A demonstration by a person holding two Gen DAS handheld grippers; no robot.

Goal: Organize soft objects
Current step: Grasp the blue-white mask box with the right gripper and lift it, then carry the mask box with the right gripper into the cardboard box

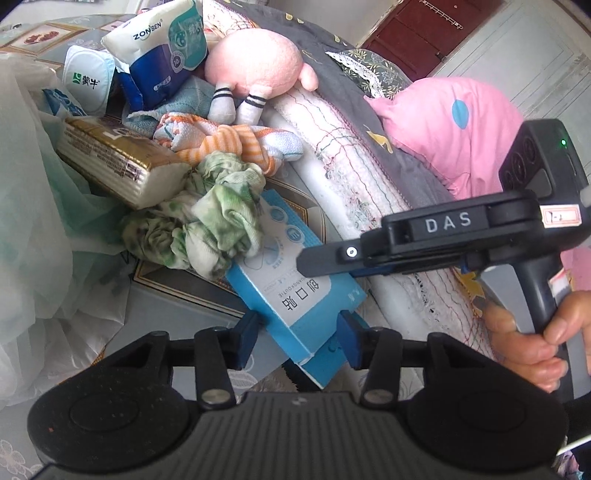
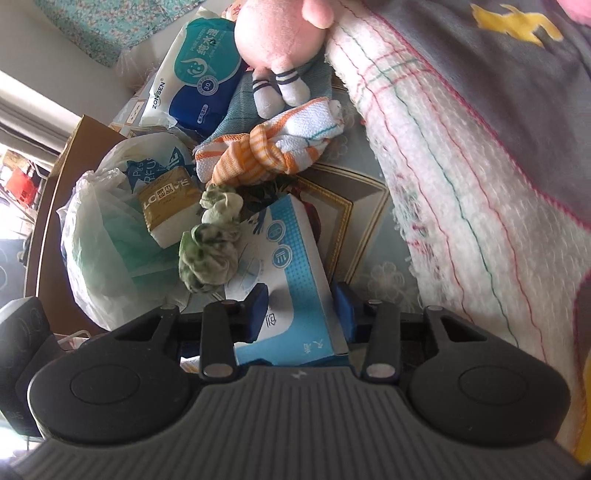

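A blue and white plaster box [image 1: 295,295] [image 2: 295,258] lies tilted, its far end under a crumpled green cloth [image 1: 207,221] [image 2: 210,251]. My left gripper [image 1: 298,330] straddles the box's near end, with its pads close beside the long edges and no clear press. My right gripper [image 2: 302,308] [image 1: 306,262] reaches in from the right. One of its fingers lies flat on the box's top face and the other is against its underside. Behind are a knotted orange-striped towel [image 1: 221,144] [image 2: 266,151], a teal cloth [image 1: 184,99] and a pink plush toy [image 1: 255,62] [image 2: 277,33].
A gold tissue pack [image 1: 118,158] [image 2: 166,199], a wipes pack [image 1: 162,48] [image 2: 199,74] and a milk pouch [image 1: 88,77] crowd the back. A plastic bag [image 1: 29,184] [image 2: 103,240] fills the left. A folded blanket [image 1: 351,147] [image 2: 461,166] and pink pillow [image 1: 454,125] border the right.
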